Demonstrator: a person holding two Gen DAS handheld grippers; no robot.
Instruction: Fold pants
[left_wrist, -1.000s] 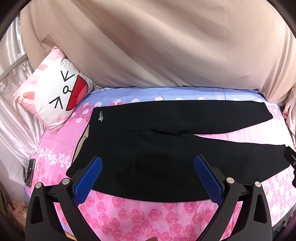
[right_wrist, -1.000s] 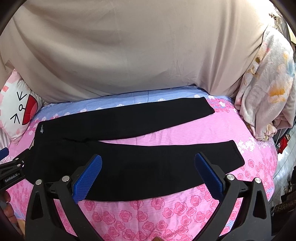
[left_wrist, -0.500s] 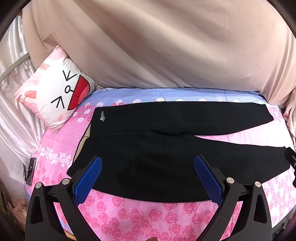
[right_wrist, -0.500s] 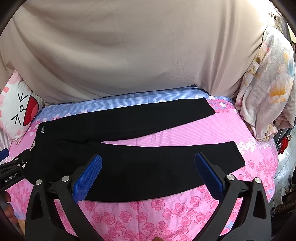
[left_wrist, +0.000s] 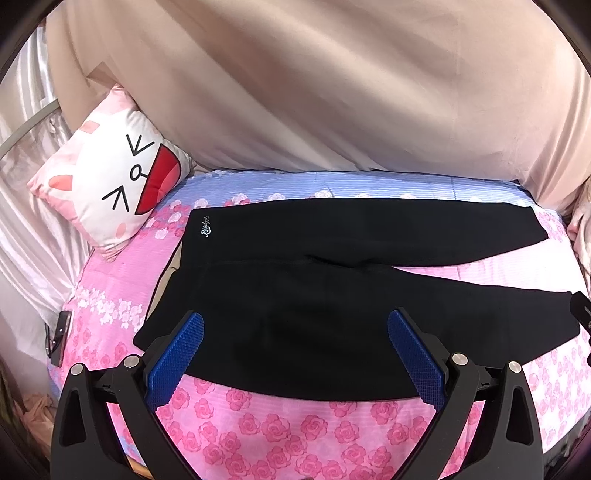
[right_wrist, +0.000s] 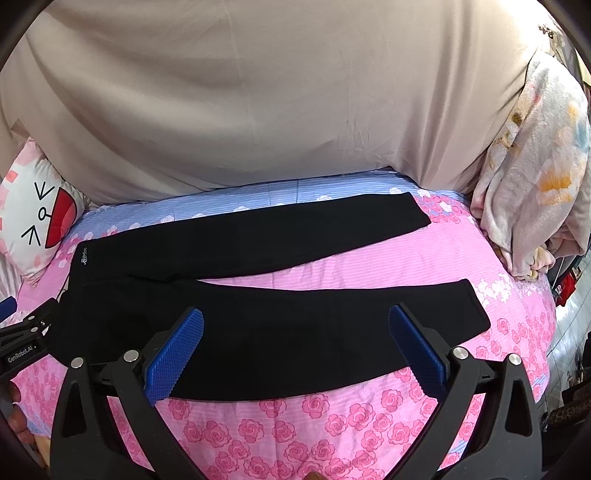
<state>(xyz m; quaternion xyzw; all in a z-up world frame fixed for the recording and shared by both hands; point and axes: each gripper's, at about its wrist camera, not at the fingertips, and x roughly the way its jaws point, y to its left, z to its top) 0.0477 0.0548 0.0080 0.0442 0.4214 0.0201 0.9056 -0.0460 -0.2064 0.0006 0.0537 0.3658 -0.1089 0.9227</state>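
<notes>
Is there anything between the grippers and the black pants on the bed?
Nothing visible. The left gripper and right gripper hover open over the near leg of the pants, which lie flat and uncovered on the bedsheet.

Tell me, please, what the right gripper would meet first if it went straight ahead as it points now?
Probably the black pants: the open right gripper points at the near leg, nothing between, though depth is unclear.
</notes>
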